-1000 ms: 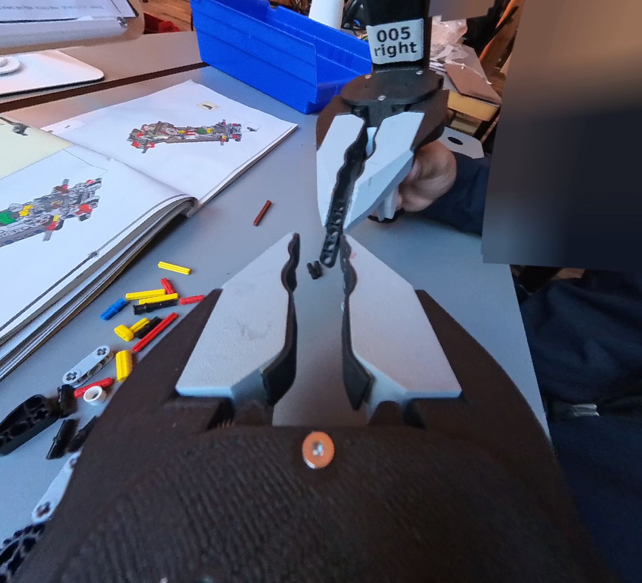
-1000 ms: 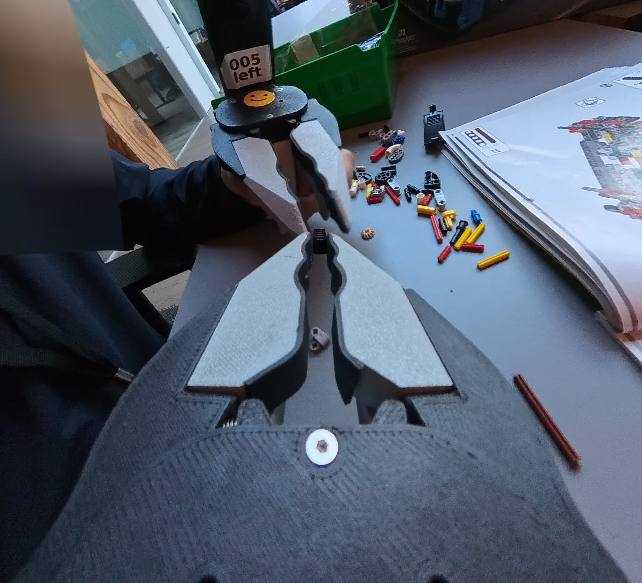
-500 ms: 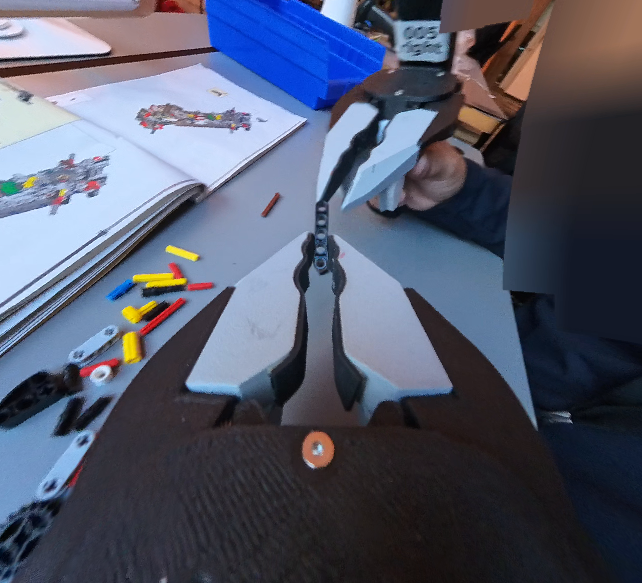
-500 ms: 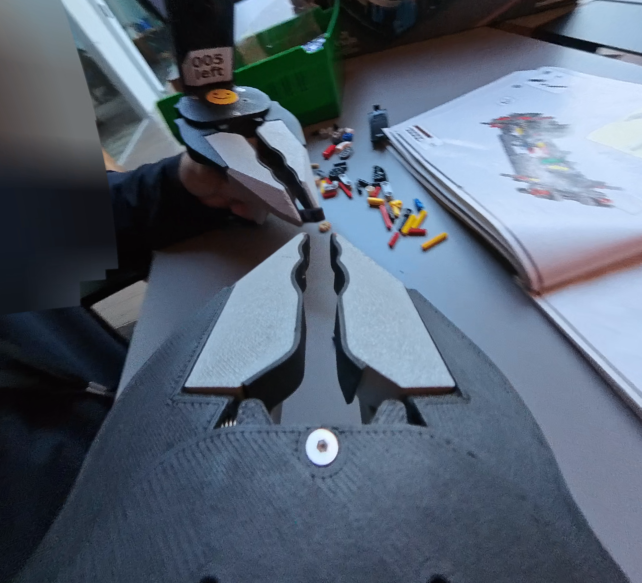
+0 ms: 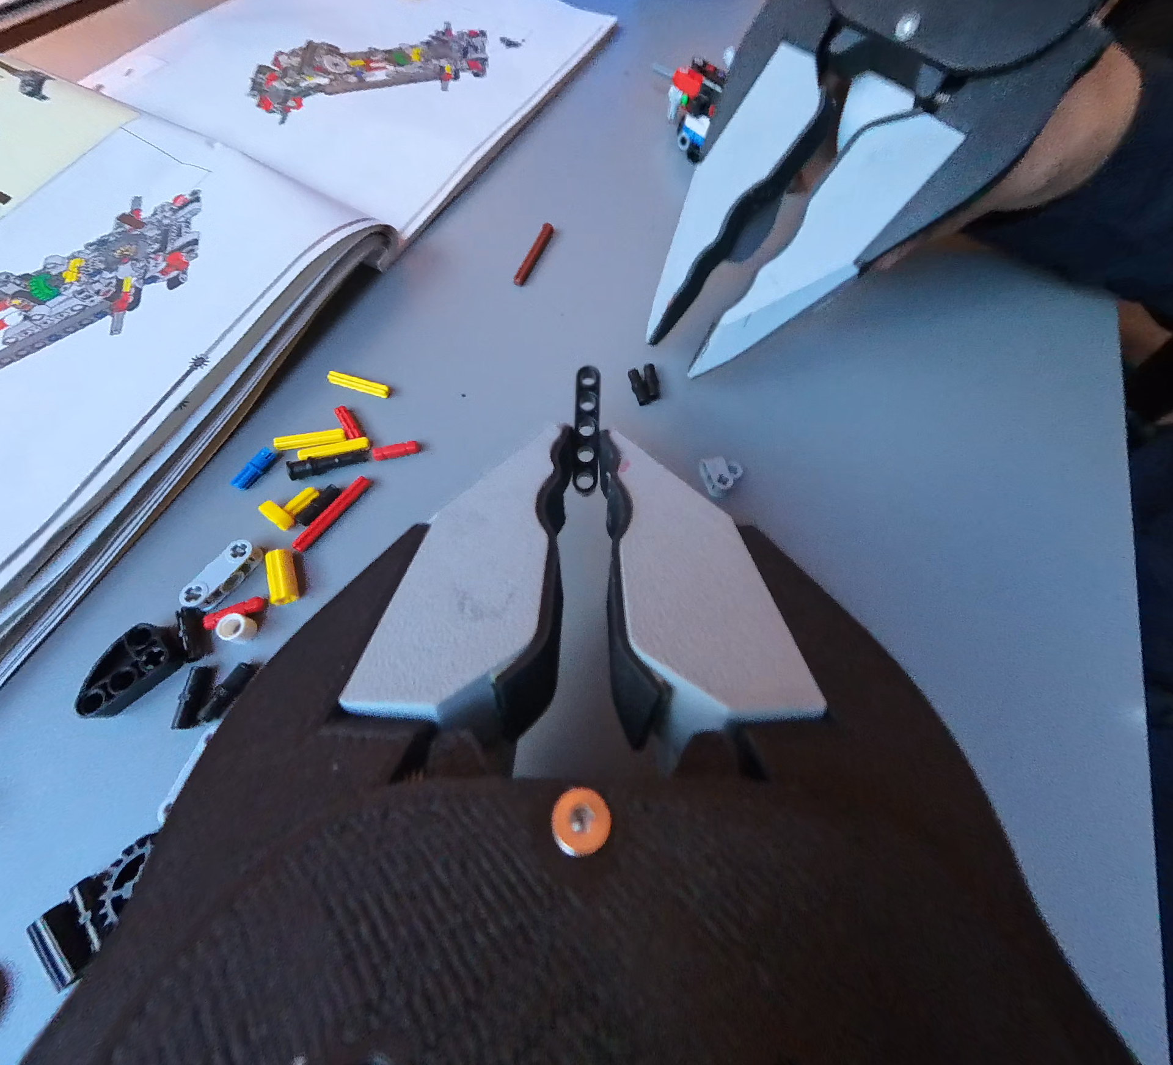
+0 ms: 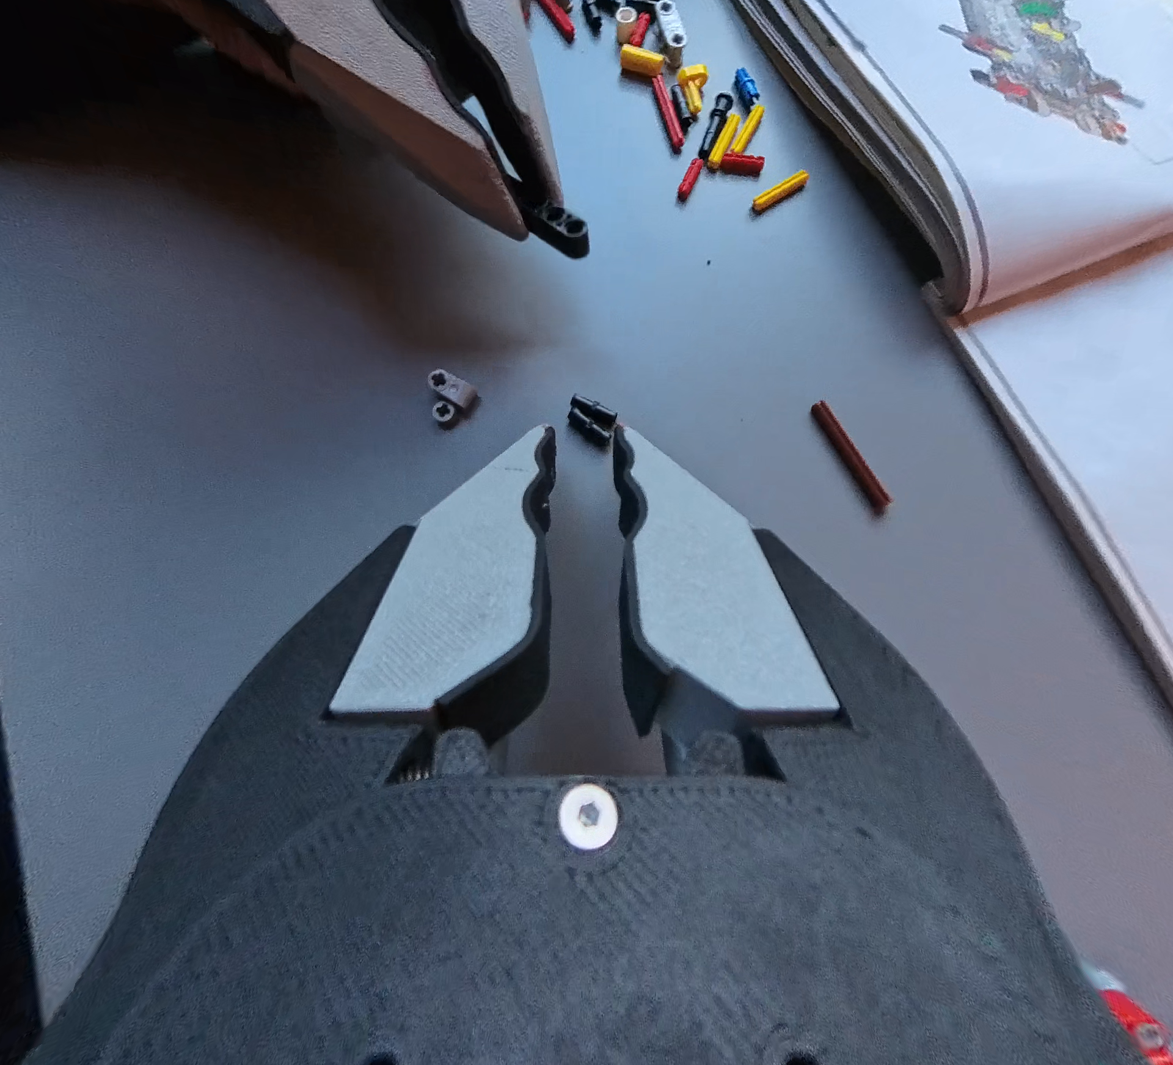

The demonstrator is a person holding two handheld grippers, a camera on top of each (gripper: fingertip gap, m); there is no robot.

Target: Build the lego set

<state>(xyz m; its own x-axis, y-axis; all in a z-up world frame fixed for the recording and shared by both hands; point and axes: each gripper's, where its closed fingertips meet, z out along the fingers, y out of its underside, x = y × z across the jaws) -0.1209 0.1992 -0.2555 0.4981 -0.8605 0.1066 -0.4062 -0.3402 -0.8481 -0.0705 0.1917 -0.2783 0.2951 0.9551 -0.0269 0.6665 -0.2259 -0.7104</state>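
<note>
Left wrist view: we pinch the black beam (image 5: pixel 586 438) in the left gripper (image 5: pixel 584 450); our right gripper (image 6: pixel 583 438) gapes empty above 2 black pins (image 6: pixel 591 419), which could roll if nudged.

No writing can be read; the open booklet (image 5: pixel 355 82) shows only pictures of a model.

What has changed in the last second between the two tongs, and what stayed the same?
The black holed beam passed from the right tongs to the left tongs, which closed on it. The right tongs let go, opened, and moved down toward the two black pins. The open instruction booklet, the brown axle and the loose coloured pieces stayed where they were on the table.
</note>
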